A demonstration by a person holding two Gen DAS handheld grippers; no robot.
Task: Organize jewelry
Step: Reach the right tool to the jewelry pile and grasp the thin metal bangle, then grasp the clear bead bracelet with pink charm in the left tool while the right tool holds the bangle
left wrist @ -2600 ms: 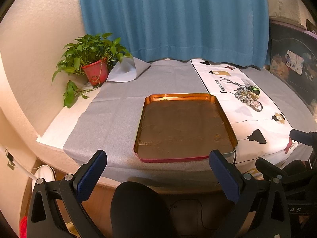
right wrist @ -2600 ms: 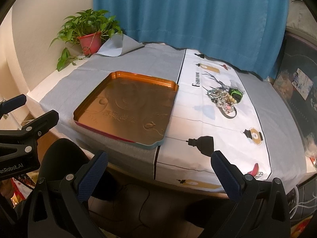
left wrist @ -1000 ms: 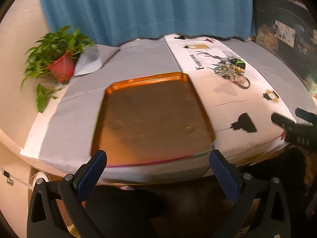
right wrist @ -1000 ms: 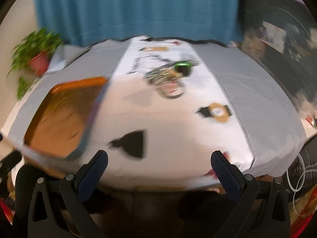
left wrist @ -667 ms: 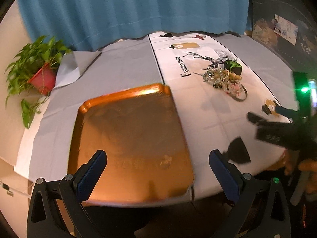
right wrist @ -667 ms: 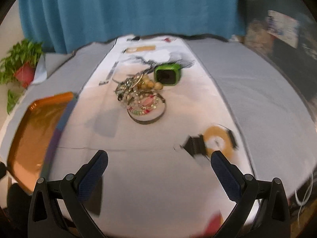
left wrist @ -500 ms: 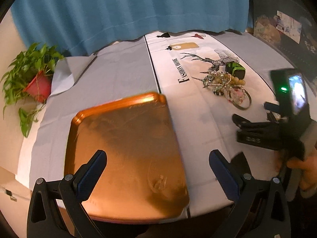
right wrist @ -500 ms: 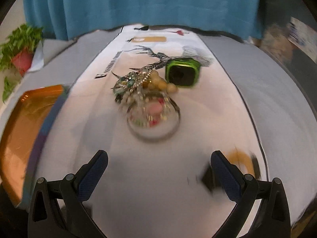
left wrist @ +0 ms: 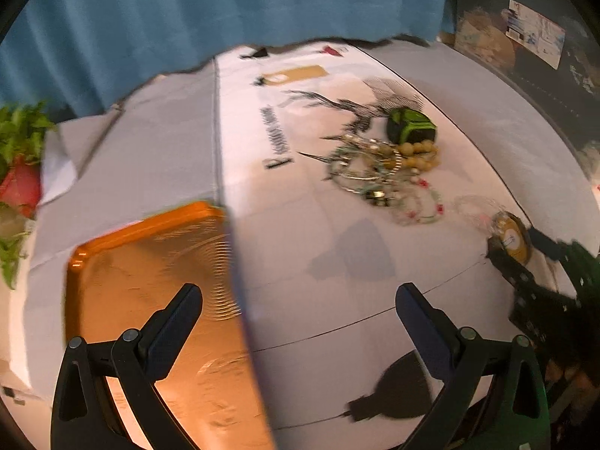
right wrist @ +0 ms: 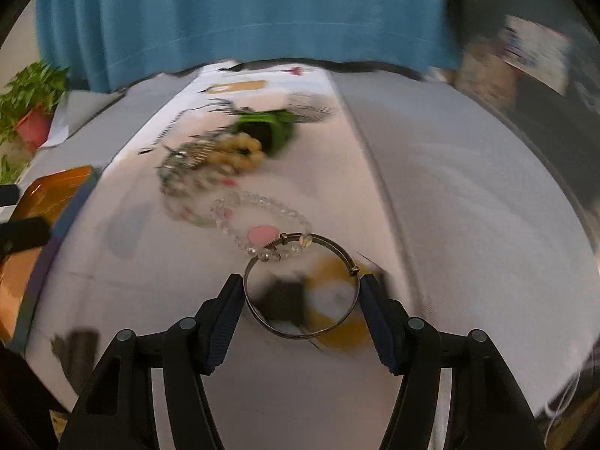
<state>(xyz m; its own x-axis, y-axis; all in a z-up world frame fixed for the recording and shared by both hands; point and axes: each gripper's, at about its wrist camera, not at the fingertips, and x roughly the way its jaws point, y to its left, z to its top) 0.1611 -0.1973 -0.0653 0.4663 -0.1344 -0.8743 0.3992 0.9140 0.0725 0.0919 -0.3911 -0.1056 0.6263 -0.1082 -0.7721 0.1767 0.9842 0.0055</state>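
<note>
A jewelry pile [left wrist: 378,172] with tan beads and a green watch [left wrist: 410,131] lies on the white printed runner. In the right wrist view my right gripper [right wrist: 302,302] is shut on a metal bangle [right wrist: 262,317], its pads touching the ring's two sides. A clear bead bracelet [right wrist: 262,221] with a pink charm hangs through the bangle. The rest of the pile [right wrist: 210,161] lies beyond it. My left gripper [left wrist: 300,311] is open and empty, above the runner beside the orange tray [left wrist: 150,262].
A potted plant [left wrist: 18,172] stands at the far left. A blue curtain [left wrist: 225,7] hangs behind the table. Dark furniture [left wrist: 543,56] is at the right. The right gripper's body [left wrist: 543,300] shows at the left view's right edge.
My right gripper moved in over the pile and closed on the bangle. My left gripper moved forward and right, over the tray's edge toward the runner.
</note>
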